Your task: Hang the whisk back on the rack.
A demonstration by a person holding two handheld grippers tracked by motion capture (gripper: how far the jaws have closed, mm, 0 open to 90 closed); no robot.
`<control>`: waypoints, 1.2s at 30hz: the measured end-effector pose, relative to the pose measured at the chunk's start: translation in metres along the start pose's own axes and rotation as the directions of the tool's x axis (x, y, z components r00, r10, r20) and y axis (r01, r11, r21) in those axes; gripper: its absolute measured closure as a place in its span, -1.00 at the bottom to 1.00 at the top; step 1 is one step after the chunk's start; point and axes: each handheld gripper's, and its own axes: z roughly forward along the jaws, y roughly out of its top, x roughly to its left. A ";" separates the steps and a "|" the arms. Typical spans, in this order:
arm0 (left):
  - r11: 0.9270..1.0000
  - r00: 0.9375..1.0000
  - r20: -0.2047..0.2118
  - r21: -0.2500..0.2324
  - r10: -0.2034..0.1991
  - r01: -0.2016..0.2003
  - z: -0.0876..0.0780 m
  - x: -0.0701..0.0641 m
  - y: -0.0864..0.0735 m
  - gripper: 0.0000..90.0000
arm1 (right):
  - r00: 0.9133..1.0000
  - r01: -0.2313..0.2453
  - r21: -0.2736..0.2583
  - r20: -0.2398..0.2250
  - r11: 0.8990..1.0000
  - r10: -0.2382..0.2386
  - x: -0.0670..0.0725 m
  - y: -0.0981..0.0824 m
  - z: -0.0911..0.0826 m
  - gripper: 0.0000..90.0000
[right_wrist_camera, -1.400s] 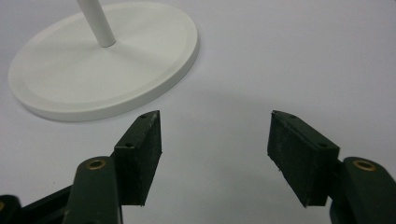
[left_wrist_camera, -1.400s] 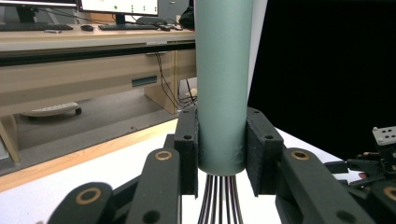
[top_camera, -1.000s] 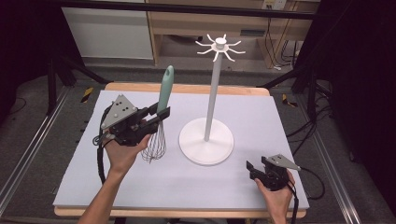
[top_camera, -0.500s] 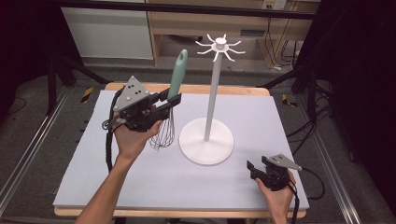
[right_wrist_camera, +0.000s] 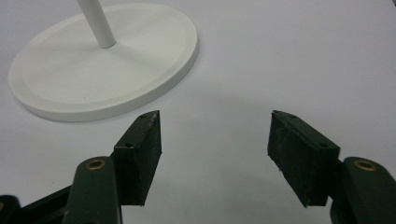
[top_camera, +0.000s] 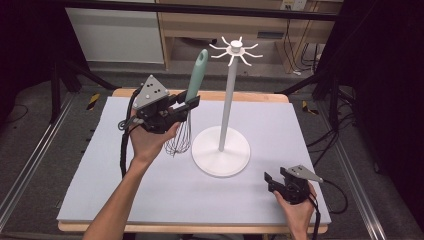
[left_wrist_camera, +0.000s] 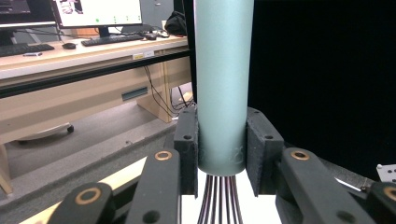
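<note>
A whisk (top_camera: 194, 85) with a teal handle (left_wrist_camera: 222, 84) and wire head (top_camera: 178, 139) hangs upright above the table, handle end up. My left gripper (top_camera: 189, 106) is shut on the handle's lower end, just above the wires (left_wrist_camera: 219, 200). It hovers left of a white hook stand (top_camera: 229, 95) with a round base (top_camera: 221, 151) and spoke-like hooks (top_camera: 235, 49) at its top. My right gripper (top_camera: 270, 181) rests near the table's front right corner, open with nothing between its jaws, and the stand's base (right_wrist_camera: 102, 60) lies just ahead of it.
The grey table mat (top_camera: 280, 125) spreads around the stand. Behind the table are a wooden desk (top_camera: 220, 25), cables and dark frame legs. In the left gripper view a desk with monitor and keyboard (left_wrist_camera: 116, 39) stands farther off.
My left gripper has lifted the whisk higher and carried it right toward the stand, bringing it more upright. The right gripper has stayed still.
</note>
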 end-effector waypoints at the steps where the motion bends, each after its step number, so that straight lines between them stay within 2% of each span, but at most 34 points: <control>1: 1.000 1.000 -0.001 0.003 0.001 0.000 0.001 0.000 0.000 0.53 | 1.000 -0.003 0.002 -0.002 1.000 0.003 0.000 0.000 0.000 -0.22; 9: 1.000 1.000 0.004 0.008 -0.002 0.002 0.004 0.002 0.003 0.53 | 1.000 0.001 0.001 0.001 1.000 -0.001 0.000 0.000 0.000 -0.22; 22: 1.000 1.000 0.018 0.026 0.015 -0.016 0.010 -0.001 0.006 0.53 | 1.000 -0.003 0.002 -0.002 1.000 0.003 0.000 0.000 0.000 -0.22; 36: 0.999 1.000 0.010 0.047 0.017 -0.017 0.017 0.001 0.006 0.52 | 1.000 -0.001 0.002 0.000 1.000 0.001 -0.001 0.000 0.000 -0.22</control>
